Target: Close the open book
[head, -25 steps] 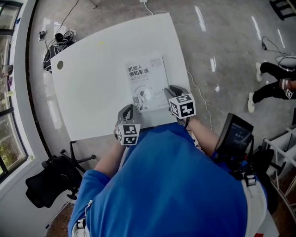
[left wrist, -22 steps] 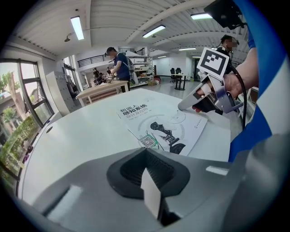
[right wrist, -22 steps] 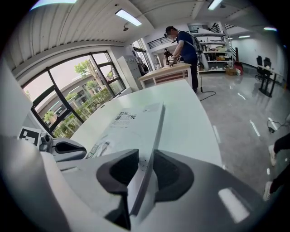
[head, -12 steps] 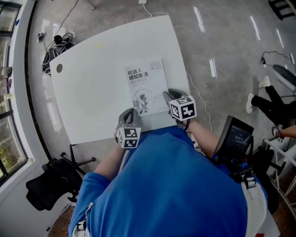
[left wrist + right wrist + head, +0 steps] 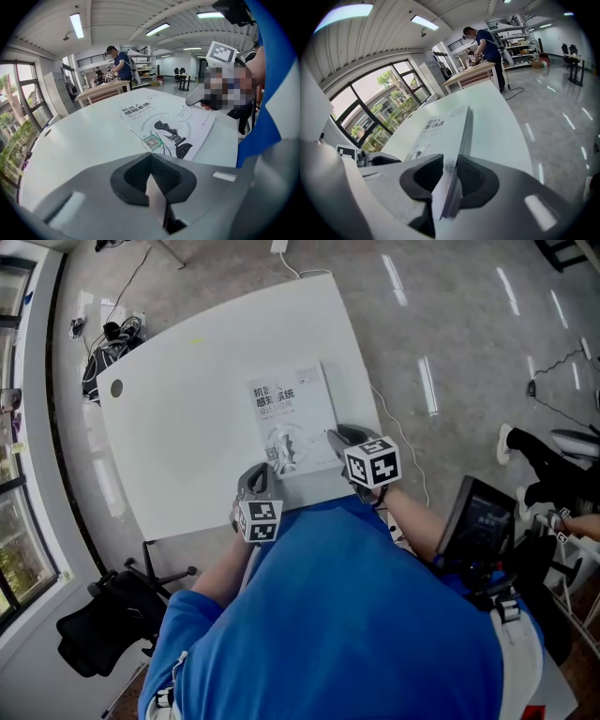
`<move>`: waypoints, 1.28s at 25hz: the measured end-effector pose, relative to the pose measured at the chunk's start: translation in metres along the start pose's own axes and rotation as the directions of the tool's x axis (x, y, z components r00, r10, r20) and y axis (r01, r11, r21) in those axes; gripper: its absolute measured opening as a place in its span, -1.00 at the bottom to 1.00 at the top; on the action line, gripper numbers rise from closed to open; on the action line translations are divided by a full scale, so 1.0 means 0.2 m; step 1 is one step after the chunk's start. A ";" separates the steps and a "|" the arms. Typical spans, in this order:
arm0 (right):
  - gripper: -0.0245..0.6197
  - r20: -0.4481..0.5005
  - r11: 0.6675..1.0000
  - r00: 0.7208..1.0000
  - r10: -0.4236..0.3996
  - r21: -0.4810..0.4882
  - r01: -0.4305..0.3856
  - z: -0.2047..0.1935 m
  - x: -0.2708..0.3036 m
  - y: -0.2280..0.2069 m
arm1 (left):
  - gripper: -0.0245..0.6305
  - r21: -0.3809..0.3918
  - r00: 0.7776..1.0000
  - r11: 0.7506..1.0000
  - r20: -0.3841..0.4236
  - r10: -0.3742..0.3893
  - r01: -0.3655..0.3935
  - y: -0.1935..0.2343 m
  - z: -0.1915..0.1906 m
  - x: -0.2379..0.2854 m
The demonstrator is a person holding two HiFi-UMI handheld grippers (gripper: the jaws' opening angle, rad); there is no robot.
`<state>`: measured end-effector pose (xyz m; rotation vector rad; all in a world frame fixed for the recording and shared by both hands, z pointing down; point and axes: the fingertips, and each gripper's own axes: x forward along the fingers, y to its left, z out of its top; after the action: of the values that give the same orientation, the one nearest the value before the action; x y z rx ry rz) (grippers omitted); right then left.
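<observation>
A white-covered book [image 5: 291, 413] lies shut and flat on the white table [image 5: 187, 427], cover up. My right gripper [image 5: 333, 435] is at its near right corner. In the right gripper view the book's edge [image 5: 461, 126] runs between the jaws of this gripper [image 5: 450, 164], which are shut on it. My left gripper [image 5: 260, 470] sits just short of the near left corner, apart from the book. In the left gripper view its jaws stand together with none of the book [image 5: 168, 124] between them, and the right gripper [image 5: 197, 98] shows at the book's far side.
A round grommet hole [image 5: 116, 388] is near the table's left end. A black office chair [image 5: 103, 615] stands below the near left edge, cables [image 5: 103, 334] lie on the floor at the far left, and a dark screen [image 5: 478, 521] is at my right. A person [image 5: 485, 42] works at a distant bench.
Book and both grippers keep their places on the table. Only the head view has shifted slightly, and a person at the right has moved along the floor.
</observation>
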<state>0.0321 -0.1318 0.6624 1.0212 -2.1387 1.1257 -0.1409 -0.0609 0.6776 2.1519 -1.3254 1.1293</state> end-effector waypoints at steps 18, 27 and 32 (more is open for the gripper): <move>-0.65 -0.032 0.985 0.987 0.155 0.084 -0.152 -0.18 -0.12 0.11 | -0.91 0.004 1.000 1.000 0.003 0.008 -0.008 0.01 0.01 0.01; -0.74 -0.023 0.986 0.987 0.161 0.034 -0.160 -0.15 -0.17 0.14 | -0.91 0.007 0.999 0.999 -0.008 0.035 -0.035 0.01 0.01 -0.01; -0.79 0.008 0.983 0.983 0.181 -0.029 -0.181 -0.11 -0.21 0.19 | -0.91 0.015 0.999 0.998 0.007 0.054 -0.054 0.01 0.02 -0.02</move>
<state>0.0281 -0.0834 0.6271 0.8352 -2.2867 1.1713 -0.1416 -0.0622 0.6713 2.1434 -1.3903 1.1576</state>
